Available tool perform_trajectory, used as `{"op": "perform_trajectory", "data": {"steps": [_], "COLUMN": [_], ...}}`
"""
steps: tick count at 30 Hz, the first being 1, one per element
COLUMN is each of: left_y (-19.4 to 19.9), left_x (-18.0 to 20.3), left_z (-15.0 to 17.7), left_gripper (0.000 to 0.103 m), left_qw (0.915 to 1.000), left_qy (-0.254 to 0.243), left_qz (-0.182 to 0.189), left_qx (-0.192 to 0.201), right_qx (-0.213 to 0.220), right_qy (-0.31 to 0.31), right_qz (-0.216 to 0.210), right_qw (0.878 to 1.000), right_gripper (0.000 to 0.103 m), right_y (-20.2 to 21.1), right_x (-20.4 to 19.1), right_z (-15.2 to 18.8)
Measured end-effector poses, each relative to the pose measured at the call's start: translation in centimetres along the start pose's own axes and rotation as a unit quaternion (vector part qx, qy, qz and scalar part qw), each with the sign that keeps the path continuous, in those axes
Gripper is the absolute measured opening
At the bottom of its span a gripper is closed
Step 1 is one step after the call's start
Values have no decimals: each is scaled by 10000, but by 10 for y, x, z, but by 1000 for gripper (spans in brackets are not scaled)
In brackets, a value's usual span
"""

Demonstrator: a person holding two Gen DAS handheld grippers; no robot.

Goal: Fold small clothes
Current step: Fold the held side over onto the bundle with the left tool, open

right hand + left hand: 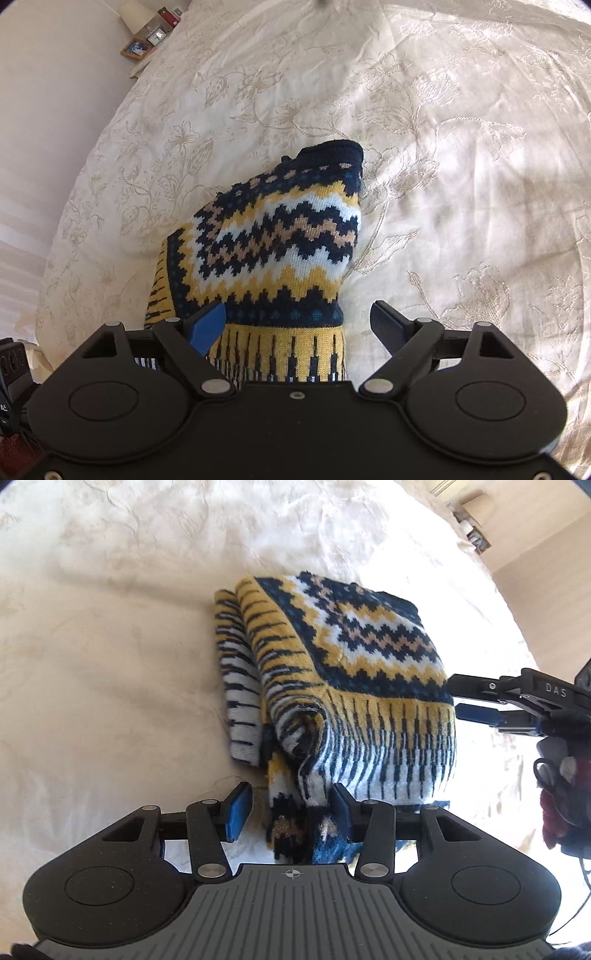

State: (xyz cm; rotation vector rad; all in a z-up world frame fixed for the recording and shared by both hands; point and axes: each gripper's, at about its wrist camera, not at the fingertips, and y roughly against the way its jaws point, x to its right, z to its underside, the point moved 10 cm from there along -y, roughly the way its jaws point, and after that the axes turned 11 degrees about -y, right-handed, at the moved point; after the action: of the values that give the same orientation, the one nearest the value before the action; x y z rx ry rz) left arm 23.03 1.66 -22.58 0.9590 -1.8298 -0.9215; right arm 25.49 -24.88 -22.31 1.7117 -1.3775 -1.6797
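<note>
A cream floral-embroidered bedspread (443,129) covers the bed, giving a flat folding surface. One navy, yellow and white zigzag knitted sweater (340,686) lies on it, folded. Two tools flank it, both open, gripping nothing: left tool (291,812) and right tool (299,325).

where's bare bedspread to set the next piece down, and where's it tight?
Free: the bedspread beyond the sweater's striped folded edge, and the floral stretch past its navy collar side. Tight: the sweater's hem, where the left gripper straddles loose knit, and its side edge, where the right gripper sits open.
</note>
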Motion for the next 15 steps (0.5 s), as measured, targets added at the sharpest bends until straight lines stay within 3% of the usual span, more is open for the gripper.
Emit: {"op": "perform_trajectory", "data": {"steps": [5,7,10,11,15], "left_y": [44,57,48,41,8], "left_x": [15,31,63,72,89], "left_z": [-21,-30,-48,-53,-69], "left_gripper": [44,45,45,45,46], "left_qw": [9950,9909,9866,9861,9863], "left_qy": [-430,-668,-975,-1030,-989], "left_qz": [-521,-543,-423,-412,-403], "left_qx": [739,1033,1237,1236,1254], "right_qx": [429,538,615,612,527], "right_qy": [170,238,371,427,752], "right_qz": [-101,-186,-311,-360,-481], "right_qw": [9989,9981,9969,9966,9946], "right_gripper": [87,87,86,82,49], "right_y": [19,24,28,29,30], "right_x": [-2,-4,-7,-8,-16], "right_z": [-6,-8,-10,-9,-5]}}
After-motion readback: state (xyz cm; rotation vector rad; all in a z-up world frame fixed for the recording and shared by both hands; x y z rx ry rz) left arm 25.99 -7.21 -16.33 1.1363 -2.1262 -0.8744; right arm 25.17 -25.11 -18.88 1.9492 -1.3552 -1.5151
